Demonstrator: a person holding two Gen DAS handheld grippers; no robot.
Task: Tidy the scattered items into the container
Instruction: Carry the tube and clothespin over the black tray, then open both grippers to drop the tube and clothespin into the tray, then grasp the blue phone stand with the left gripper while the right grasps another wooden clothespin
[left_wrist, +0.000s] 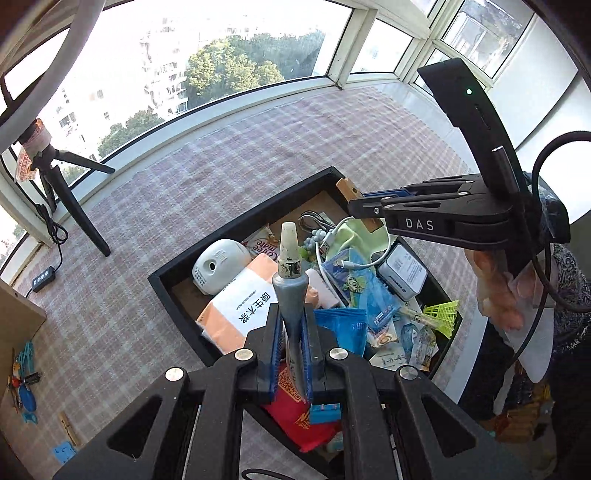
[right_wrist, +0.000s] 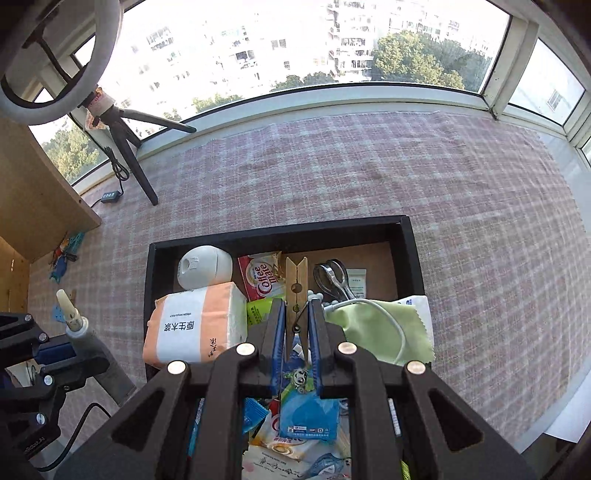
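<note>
My left gripper (left_wrist: 291, 321) is shut on a grey tube (left_wrist: 291, 291) with a cream nozzle, held upright above the black tray (left_wrist: 173, 273). My right gripper (right_wrist: 296, 314) is shut on a wooden clothespin (right_wrist: 296, 284) over the same tray (right_wrist: 277, 229). In the left wrist view the right gripper (left_wrist: 364, 201) reaches in from the right with the clothespin (left_wrist: 349, 190) over the tray's far corner. The right wrist view shows the left gripper (right_wrist: 83, 350) and its tube (right_wrist: 72, 317) beside the tray's left wall. The tray holds a tissue pack (right_wrist: 192, 325), a white device (right_wrist: 205, 267), scissors (right_wrist: 332, 277) and a green cloth (right_wrist: 373, 328).
A plaid cloth (right_wrist: 369, 177) covers the table up to the window sill. A ring light tripod (right_wrist: 136, 162) stands at the back left beside a wooden shelf (right_wrist: 37, 192). Blue trinkets (left_wrist: 26, 384) and another clothespin (left_wrist: 70, 428) lie on the cloth left of the tray. A person's hand (left_wrist: 498, 295) grips the right tool.
</note>
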